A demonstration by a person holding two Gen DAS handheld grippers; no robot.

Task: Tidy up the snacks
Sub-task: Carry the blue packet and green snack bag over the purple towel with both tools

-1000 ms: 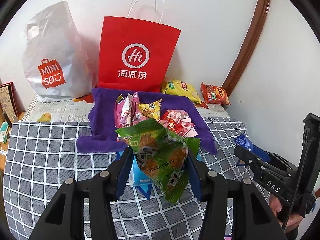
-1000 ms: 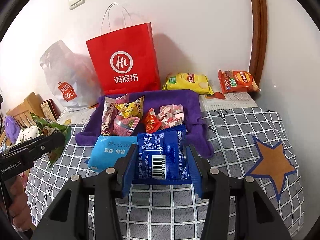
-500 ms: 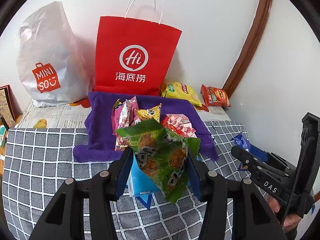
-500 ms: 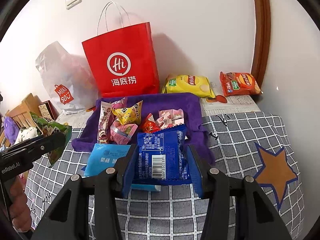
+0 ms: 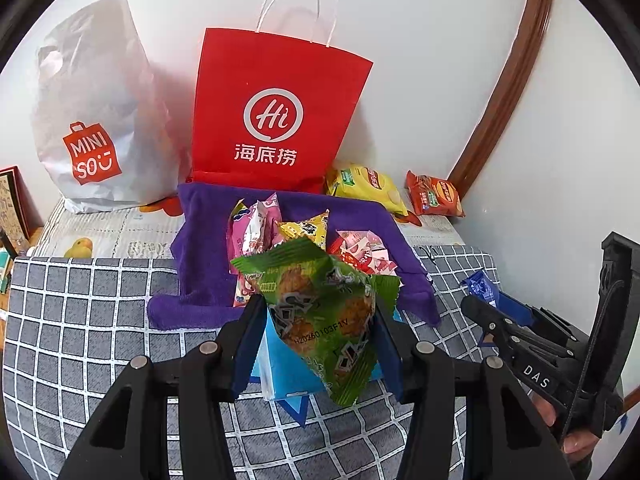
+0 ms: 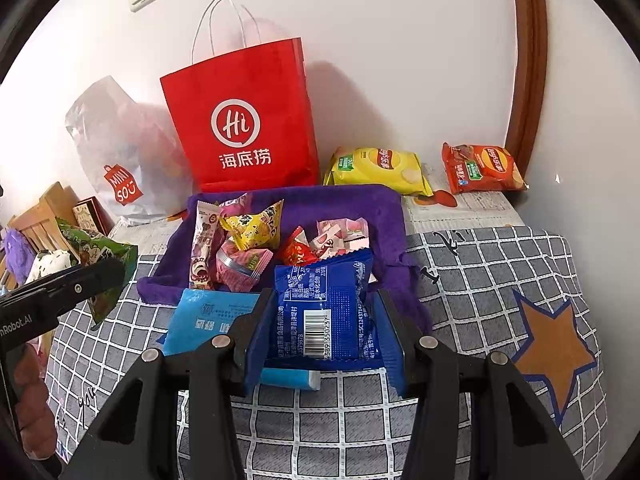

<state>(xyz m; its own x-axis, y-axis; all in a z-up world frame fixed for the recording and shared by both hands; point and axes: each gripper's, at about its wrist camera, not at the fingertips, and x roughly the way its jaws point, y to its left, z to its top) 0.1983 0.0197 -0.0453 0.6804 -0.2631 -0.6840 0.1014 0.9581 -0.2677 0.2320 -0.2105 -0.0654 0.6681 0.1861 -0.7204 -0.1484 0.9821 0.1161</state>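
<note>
My left gripper [image 5: 318, 328] is shut on a green snack packet [image 5: 320, 304] and holds it above the checked cloth, in front of the purple towel [image 5: 200, 240]. My right gripper [image 6: 324, 328] is shut on a dark blue snack packet [image 6: 326, 308], held over a light blue packet [image 6: 208, 320] lying on the cloth. Several small snacks [image 6: 248, 240] lie piled on the purple towel [image 6: 340, 204]. The green packet also shows at the left of the right wrist view [image 6: 102, 264]. The right gripper with its blue packet shows at the right of the left wrist view [image 5: 512, 332].
A red paper bag [image 5: 276, 112] and a white MINISO bag [image 5: 96, 120] stand against the back wall. A yellow chip bag [image 6: 376, 168] and an orange chip bag [image 6: 480, 168] lie at the back right. The wall closes the right side.
Both grippers have drawn back and risen slightly with their packets held. The towel and bags sit a little farther and lower in both views.
</note>
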